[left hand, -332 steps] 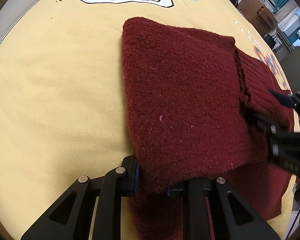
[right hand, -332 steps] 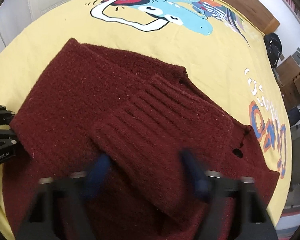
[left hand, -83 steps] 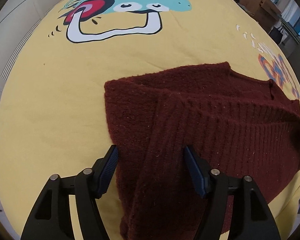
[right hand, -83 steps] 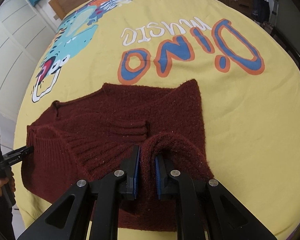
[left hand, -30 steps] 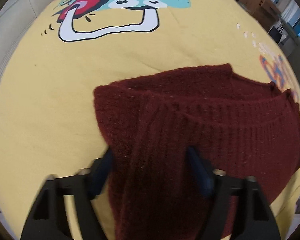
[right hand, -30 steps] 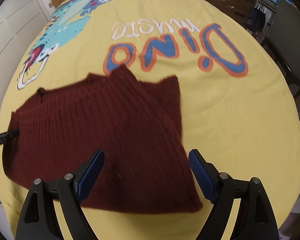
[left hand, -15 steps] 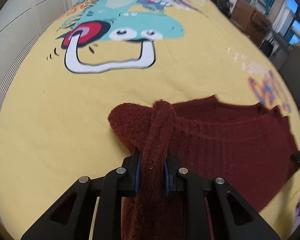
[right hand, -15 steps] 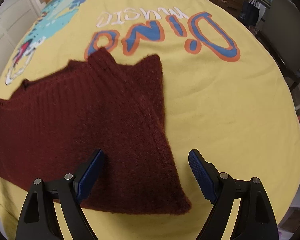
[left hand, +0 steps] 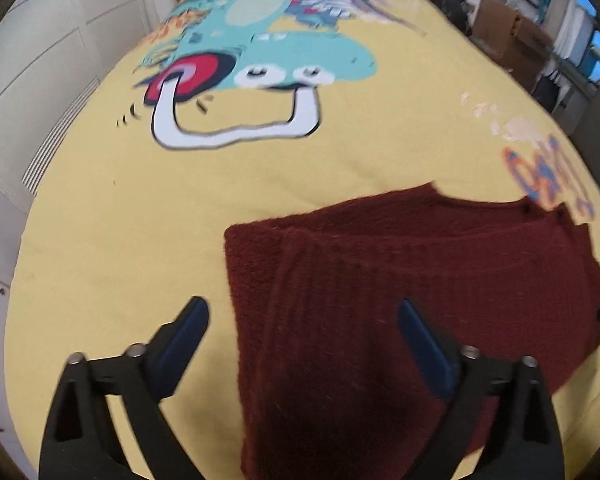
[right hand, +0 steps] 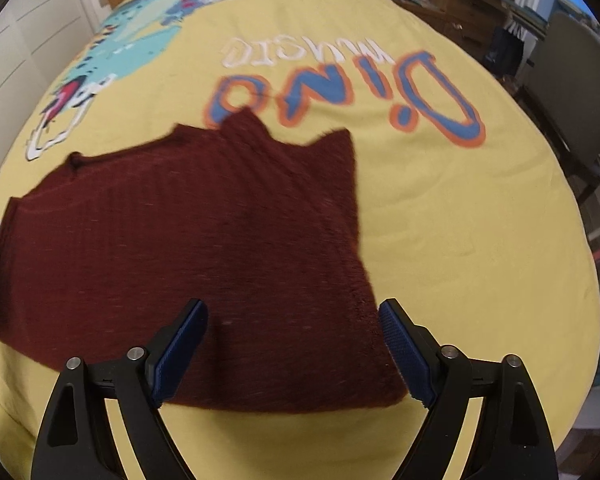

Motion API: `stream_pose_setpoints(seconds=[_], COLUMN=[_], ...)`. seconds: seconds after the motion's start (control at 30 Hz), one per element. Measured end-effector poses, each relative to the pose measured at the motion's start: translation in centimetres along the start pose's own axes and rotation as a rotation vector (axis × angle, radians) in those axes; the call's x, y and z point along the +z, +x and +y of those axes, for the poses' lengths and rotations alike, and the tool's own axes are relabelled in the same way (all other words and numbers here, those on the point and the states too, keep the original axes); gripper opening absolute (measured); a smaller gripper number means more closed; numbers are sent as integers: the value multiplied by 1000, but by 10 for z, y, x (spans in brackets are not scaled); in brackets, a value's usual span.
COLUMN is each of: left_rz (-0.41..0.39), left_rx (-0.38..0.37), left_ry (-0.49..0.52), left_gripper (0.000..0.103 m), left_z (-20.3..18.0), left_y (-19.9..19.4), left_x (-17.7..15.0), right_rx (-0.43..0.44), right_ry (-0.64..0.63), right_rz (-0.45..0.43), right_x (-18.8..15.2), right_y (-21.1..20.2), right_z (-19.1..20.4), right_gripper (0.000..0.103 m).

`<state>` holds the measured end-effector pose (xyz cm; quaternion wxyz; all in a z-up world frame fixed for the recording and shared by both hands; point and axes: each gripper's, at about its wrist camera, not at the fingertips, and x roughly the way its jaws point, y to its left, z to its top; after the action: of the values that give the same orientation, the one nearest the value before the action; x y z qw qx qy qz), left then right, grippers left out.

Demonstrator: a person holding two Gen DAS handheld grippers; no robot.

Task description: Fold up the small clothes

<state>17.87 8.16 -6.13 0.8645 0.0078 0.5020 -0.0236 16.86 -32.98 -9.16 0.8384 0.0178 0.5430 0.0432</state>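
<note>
Although its far edge is ragged, with points jutting toward the lettering, the dark red knit sweater (right hand: 188, 248) lies flat on the yellow printed bedspread (right hand: 440, 208) as a folded, layered pile, so the folding looks largely done; what seems left is squaring the uneven edges or one more fold. Both tools hover just above it with jaws spread wide and nothing between them: the left gripper (left hand: 304, 344) over its left edge, the right gripper (right hand: 292, 344) over its near right corner.

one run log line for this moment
left claw: open | right claw: open | sweater: folded, flat on bedspread
</note>
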Motion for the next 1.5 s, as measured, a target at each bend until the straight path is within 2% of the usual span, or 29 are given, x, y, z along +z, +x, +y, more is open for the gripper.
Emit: stream_pose_setpoints(seconds=[0.03, 0.2, 0.33, 0.4, 0.47, 0.73, 0.83, 0.93, 1.1, 1.23, 1.37, 1.5], left_rz=[-10, -34, 20, 56, 49, 26, 40, 52, 48, 139, 204, 243], left_rx=[-10, -64, -102, -90, -58, -87, -96, -120, -144, -163, -199, -218], left_ry=[12, 84, 87, 77, 92, 102, 114, 77, -7, -141, -259, -281], left_gripper=[102, 102, 102, 102, 102, 102, 102, 102, 102, 102, 102, 102], left_z=[-6, -48, -73, -74, -74, -57, -56, -45, -11, 32, 54, 51], left_y=[-6, -16, 7, 25, 33, 36, 32, 17, -8, 10, 37, 60], left_x=[-3, -25, -51, -61, -71, -77, -79, -74, -64, -62, -69, -72], right_rx=[4, 39, 45, 23, 16, 30, 25, 32, 71, 69, 69, 43], right_ry=[-8, -77, -143, -166, -163, -88, -99, -133, -96, -58, -15, 7], right_rz=[-14, -62, -58, -40, -28, -39, -25, -24, -44, -45, -29, -4], right_x=[-1, -9, -21, -28, -35, -41, -42, -45, -58, -71, -82, -93], right_y=[-4, -10, 5, 19, 29, 33, 31, 18, -7, -21, -25, -25], right_z=[7, 50, 82, 91, 89, 46, 39, 43, 33, 22, 8, -5], right_gripper=[103, 103, 103, 103, 103, 103, 103, 103, 103, 103, 103, 103])
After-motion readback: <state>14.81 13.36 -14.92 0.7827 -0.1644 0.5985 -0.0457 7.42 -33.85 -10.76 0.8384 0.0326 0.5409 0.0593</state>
